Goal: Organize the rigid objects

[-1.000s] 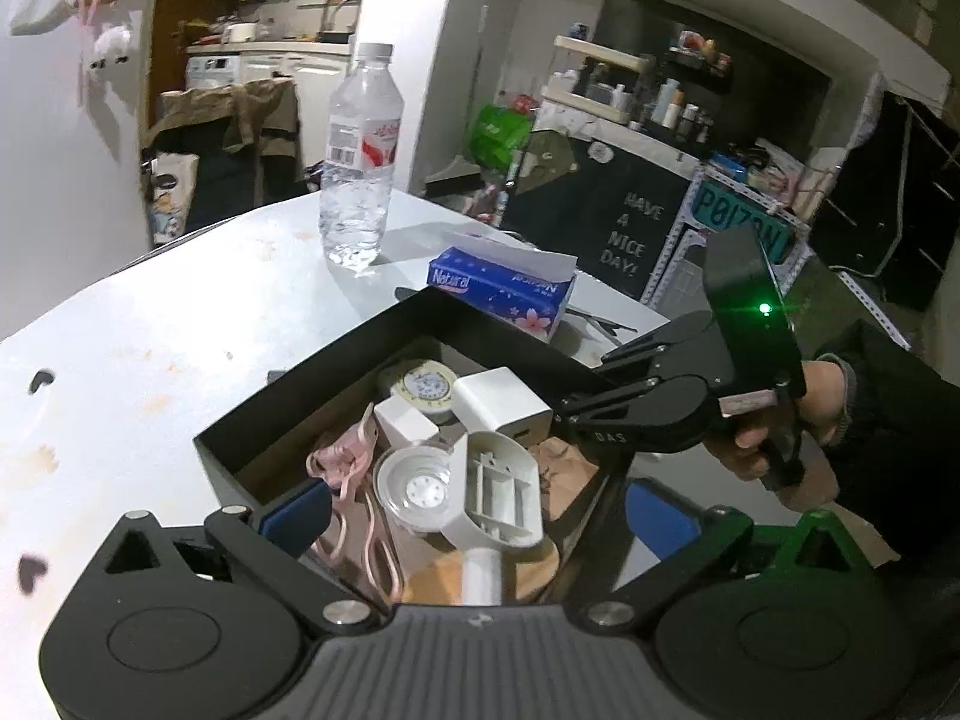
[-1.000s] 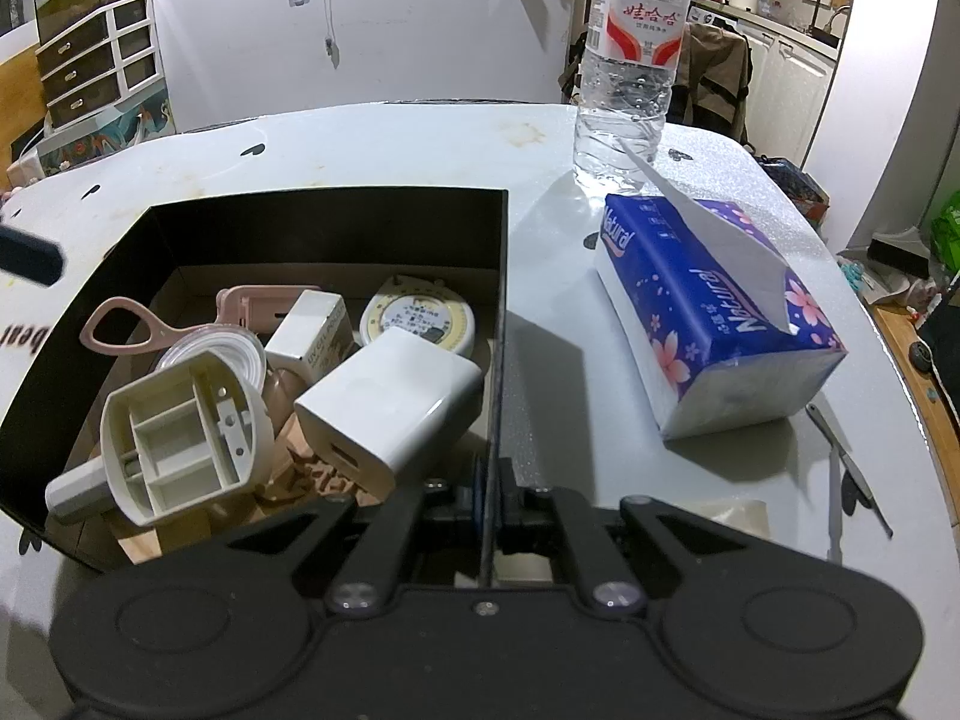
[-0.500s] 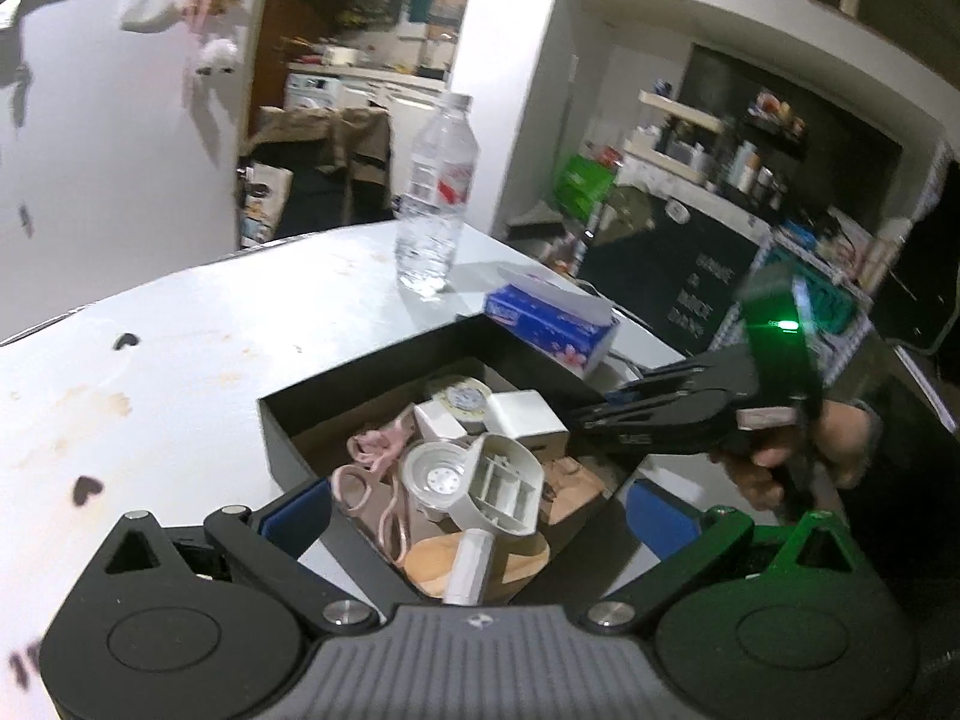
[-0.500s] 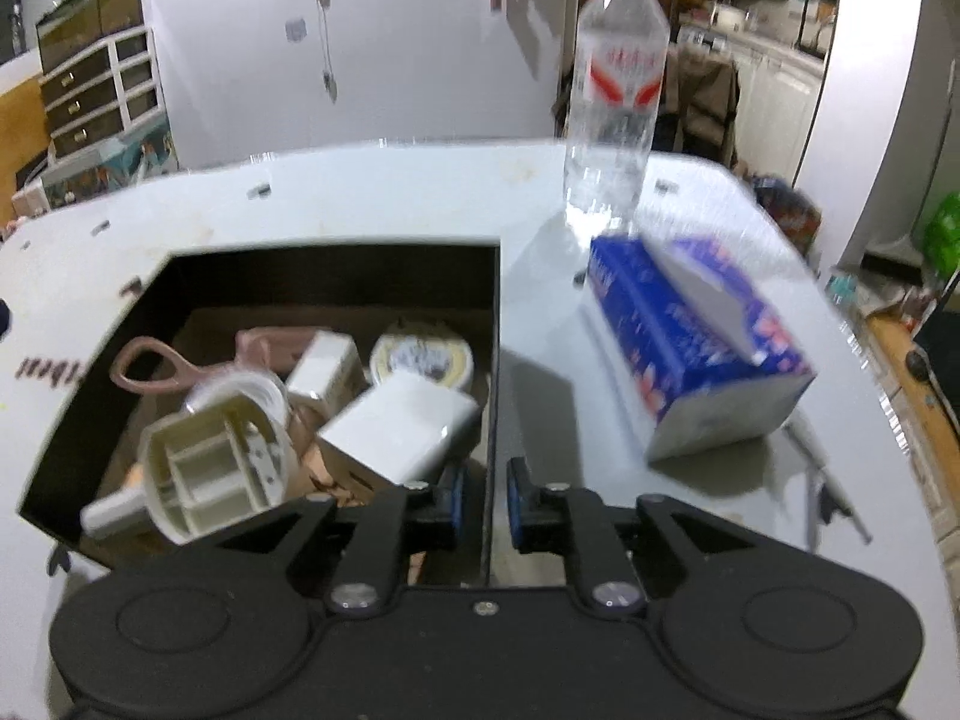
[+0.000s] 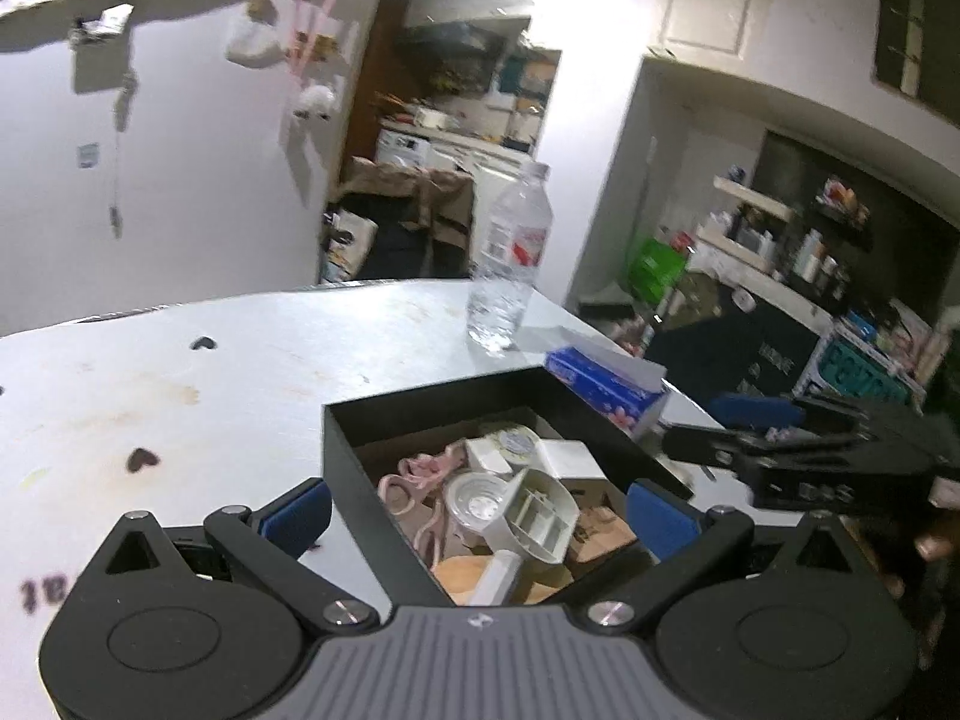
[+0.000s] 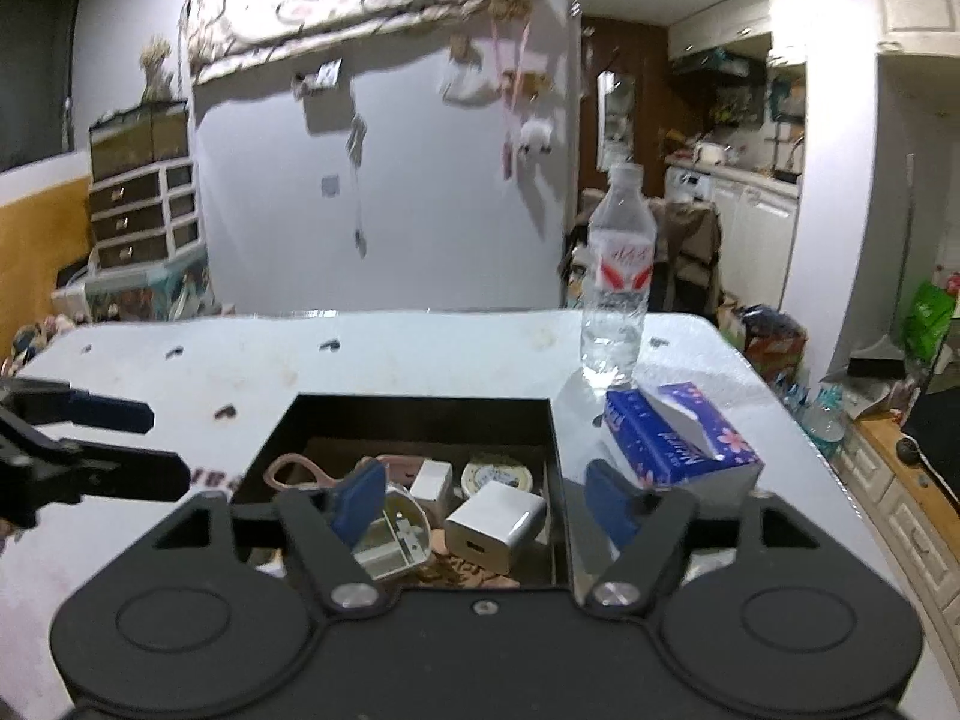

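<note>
A black box (image 6: 420, 414) on the white table (image 6: 420, 342) holds the rigid items: a white charger (image 6: 495, 525), a round tin (image 6: 497, 474), pink scissors (image 5: 414, 480). The right gripper (image 6: 480, 501) hangs above, jaws opening, nothing between them. The left gripper (image 5: 477, 516) is spread, empty. The task seems nearly finished; withdraw both gently, clear of the walls.

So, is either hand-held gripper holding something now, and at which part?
Nothing is held. The right hand-held gripper is opening, empty, above the black rectangular box; the left hand-held gripper stands open.
</note>
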`<state>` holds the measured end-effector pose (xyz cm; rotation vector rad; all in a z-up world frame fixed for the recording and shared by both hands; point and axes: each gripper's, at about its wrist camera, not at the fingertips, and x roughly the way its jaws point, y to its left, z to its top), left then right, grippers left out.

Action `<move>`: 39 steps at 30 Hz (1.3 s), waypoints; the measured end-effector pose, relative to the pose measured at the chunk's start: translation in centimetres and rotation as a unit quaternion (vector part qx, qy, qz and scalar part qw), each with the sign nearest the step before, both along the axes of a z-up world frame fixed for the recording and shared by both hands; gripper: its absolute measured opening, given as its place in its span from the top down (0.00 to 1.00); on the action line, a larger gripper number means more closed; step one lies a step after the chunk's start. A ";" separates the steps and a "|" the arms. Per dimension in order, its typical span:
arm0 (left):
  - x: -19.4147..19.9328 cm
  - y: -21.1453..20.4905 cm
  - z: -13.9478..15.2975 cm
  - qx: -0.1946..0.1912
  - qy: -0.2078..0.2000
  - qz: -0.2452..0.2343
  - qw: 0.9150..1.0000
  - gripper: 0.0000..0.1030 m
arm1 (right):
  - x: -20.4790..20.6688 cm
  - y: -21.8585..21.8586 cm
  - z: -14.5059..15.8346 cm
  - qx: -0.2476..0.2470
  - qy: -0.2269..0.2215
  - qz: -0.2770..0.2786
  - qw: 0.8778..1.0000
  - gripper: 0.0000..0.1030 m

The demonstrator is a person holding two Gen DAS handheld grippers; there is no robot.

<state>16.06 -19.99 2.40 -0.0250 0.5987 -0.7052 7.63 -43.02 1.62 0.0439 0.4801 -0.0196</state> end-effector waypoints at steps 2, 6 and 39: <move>-0.5 0.3 0.0 0.002 -0.015 0.019 1.000 0.00 | -0.8 0.2 0.0 -0.007 -0.010 -0.014 1.000 0.16; -1.9 0.7 0.0 0.021 -0.050 0.058 0.997 0.00 | -2.3 0.4 -0.2 -0.014 -0.030 -0.033 0.999 0.06; -5.2 0.1 -2.6 0.050 -0.081 0.092 0.991 0.00 | -6.1 0.2 -2.3 -0.012 -0.034 -0.078 0.996 0.00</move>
